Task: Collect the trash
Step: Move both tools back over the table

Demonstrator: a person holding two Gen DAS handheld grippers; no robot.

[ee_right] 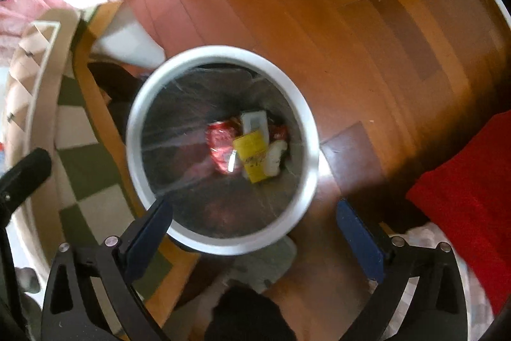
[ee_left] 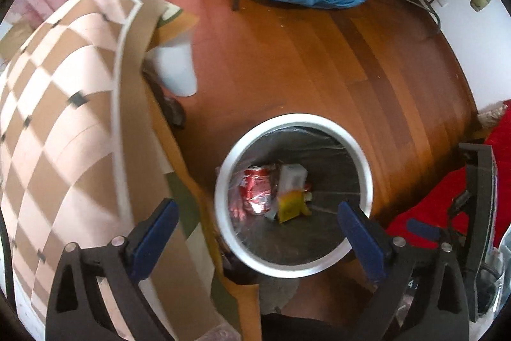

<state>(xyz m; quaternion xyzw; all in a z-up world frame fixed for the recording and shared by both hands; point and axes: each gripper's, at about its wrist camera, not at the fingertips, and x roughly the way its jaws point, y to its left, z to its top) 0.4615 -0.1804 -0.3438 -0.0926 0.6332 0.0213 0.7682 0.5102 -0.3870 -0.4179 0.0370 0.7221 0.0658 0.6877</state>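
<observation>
Left gripper (ee_left: pixel 257 221) and right gripper (ee_right: pixel 252 221): jaws spread wide, nothing between them, both pointing down over the white-rimmed trash bin (ee_right: pixel 306 130). Directly below: crushed red can (ee_right: pixel 220 149), yellow packet (ee_right: pixel 252 155), white carton (ee_right: pixel 254 122) on the bin's liner. Release judged complete; lift straight up, clear of the rim, before seeking remaining litter.
</observation>
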